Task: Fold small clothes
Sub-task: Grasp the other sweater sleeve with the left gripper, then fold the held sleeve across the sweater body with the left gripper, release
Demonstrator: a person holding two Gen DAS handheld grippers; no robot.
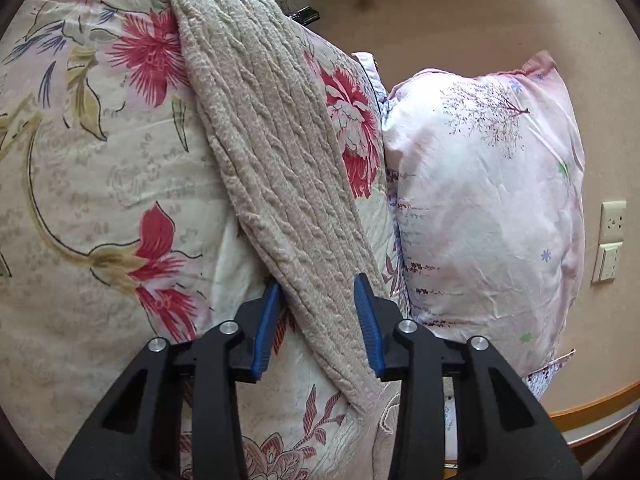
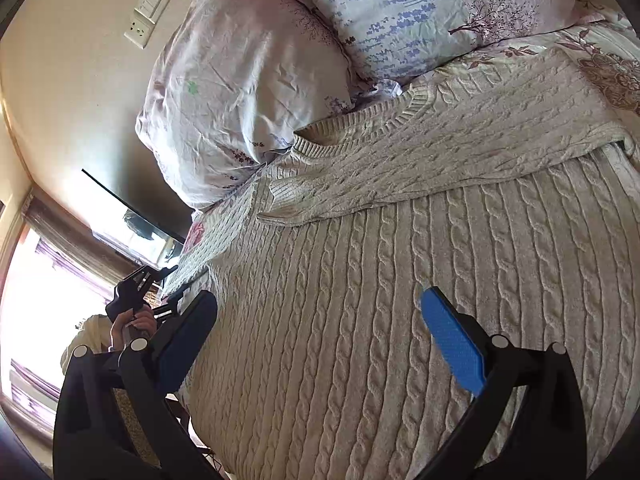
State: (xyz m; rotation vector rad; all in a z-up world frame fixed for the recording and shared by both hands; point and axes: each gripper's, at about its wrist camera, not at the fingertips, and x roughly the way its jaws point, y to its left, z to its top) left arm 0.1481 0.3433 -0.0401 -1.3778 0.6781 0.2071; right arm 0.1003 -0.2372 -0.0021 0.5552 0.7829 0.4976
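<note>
Left gripper (image 1: 318,306) jaws part-spread around a sleeve (image 1: 276,168) of the cable-knit sweater (image 2: 360,320); grip contact unclear. Right gripper (image 2: 320,336) wide apart, hovering over the sweater body, flat on the bed (image 1: 80,184) near the pillows (image 2: 248,92).

Your sweater (image 2: 360,300) runs off the right wrist view's bottom edge, hem unseen. Its sleeve (image 1: 272,152) (the far end anyway) leaves the left view's top. Whether your left gripper (image 1: 318,292) actually pinches it is hidden.
</note>
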